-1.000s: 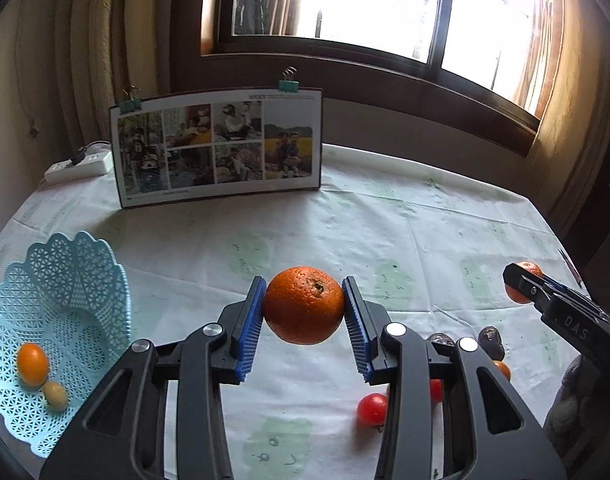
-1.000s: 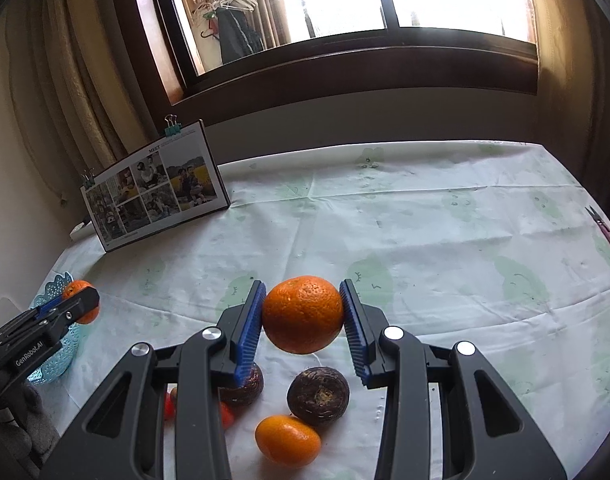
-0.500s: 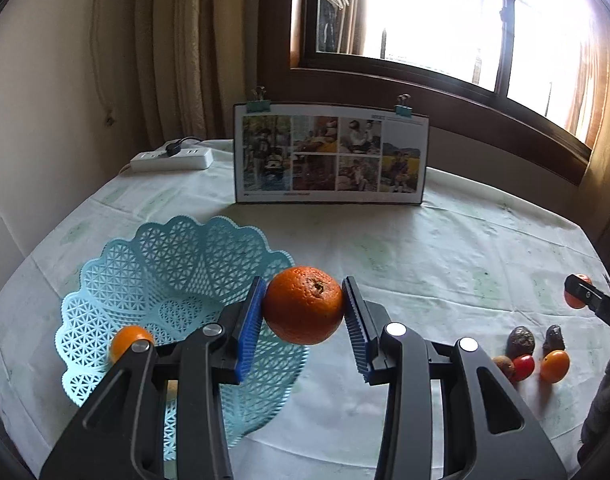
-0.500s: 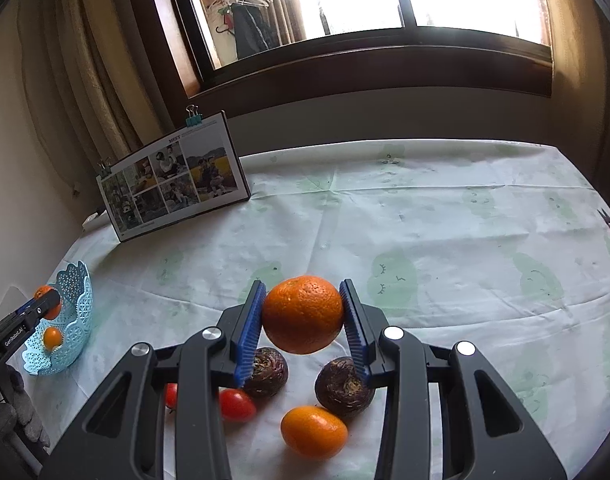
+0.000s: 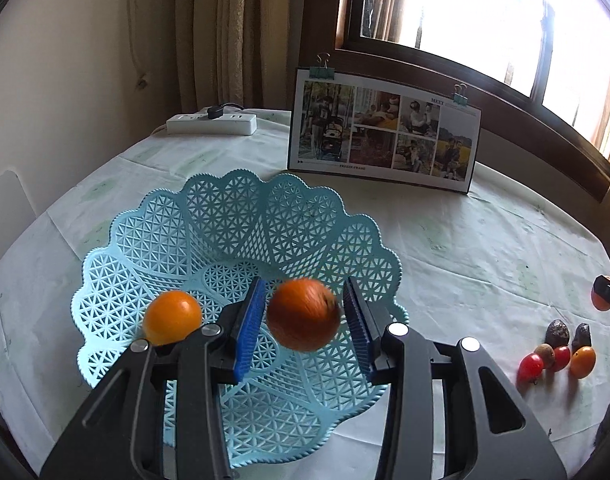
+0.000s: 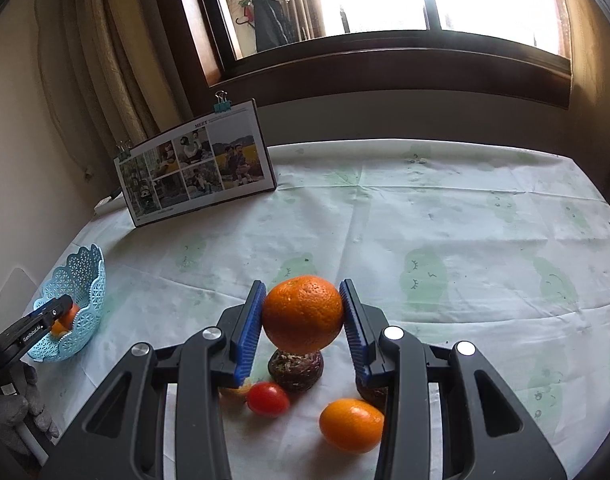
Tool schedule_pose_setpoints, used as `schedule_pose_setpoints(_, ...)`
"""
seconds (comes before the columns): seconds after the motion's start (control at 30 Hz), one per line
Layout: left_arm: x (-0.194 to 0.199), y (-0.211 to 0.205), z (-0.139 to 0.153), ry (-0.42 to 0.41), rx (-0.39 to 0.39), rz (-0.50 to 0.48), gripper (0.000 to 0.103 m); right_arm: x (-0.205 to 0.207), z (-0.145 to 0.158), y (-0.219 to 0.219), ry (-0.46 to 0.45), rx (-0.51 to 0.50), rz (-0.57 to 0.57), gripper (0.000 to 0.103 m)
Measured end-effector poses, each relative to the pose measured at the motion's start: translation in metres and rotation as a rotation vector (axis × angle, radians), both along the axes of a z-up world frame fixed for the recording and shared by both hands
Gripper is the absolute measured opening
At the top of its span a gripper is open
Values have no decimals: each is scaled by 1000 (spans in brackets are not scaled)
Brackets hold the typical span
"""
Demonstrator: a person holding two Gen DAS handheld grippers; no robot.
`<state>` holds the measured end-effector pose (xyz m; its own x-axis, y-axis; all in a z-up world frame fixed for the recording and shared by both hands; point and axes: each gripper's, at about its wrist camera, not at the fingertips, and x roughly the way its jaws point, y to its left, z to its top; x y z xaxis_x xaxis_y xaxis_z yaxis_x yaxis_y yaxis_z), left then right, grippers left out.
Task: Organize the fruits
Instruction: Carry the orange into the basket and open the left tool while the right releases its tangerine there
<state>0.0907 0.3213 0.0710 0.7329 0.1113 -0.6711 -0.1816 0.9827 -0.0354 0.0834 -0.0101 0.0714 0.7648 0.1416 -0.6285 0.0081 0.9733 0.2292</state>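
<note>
At frame centre of the left view, the left hand-held gripper (image 5: pixel 305 322) is spread wide, a blurred orange (image 5: pixel 303 314) loose between its pads above the blue lattice basket (image 5: pixel 233 224). The right hand-held gripper (image 6: pixel 303 314) clamps a second orange (image 6: pixel 303 312) over fruits on the tabletop (image 6: pixel 445 216).

Left tool (image 5: pixel 303 326) opened over basket (image 5: pixel 233 216); orange (image 5: pixel 303 314) released, blurred.

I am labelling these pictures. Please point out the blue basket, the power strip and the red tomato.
blue basket (image 5: pixel 209 220): left wrist view, on its far lattice wall.
power strip (image 5: pixel 211 124): left wrist view, on its white top.
red tomato (image 6: pixel 268 399): right wrist view, on its middle.
</note>
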Motion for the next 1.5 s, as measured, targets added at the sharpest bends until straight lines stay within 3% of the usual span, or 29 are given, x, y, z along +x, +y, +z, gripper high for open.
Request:
schedule_pose_setpoints(0.1, -5, 11, 8, -46, -3, 35, 74, 0, 1, 11, 7, 14, 24, 39)
schedule_pose_setpoints(0.23, -11, 29, 21, -87, -20, 68, 77, -2, 7, 31, 0, 19, 64, 39)
schedule_pose_setpoints(0.47, -28, 53, 37, -162, 35, 128, 100, -1, 18, 84, -8, 36, 172, 39)
schedule_pose_setpoints(0.6, -36, 59, 39, -183, 81, 130, 100, 2, 24, 122, -9, 43, 248, 39)
schedule_pose_setpoints(0.77, -43, 68, 39, -186, 67, 120, 100, 5, 28, 166, -9, 40, 334, 39)
schedule_pose_setpoints(1.0, -53, 90, 40, -219, 49, 194, 100, 7, 22, 215, -8, 23, 433, 39)
schedule_pose_setpoints(1.5, -61, 105, 33, -211, 38, 229, 100, 27, 9, 248, 17, 19, 455, 39)
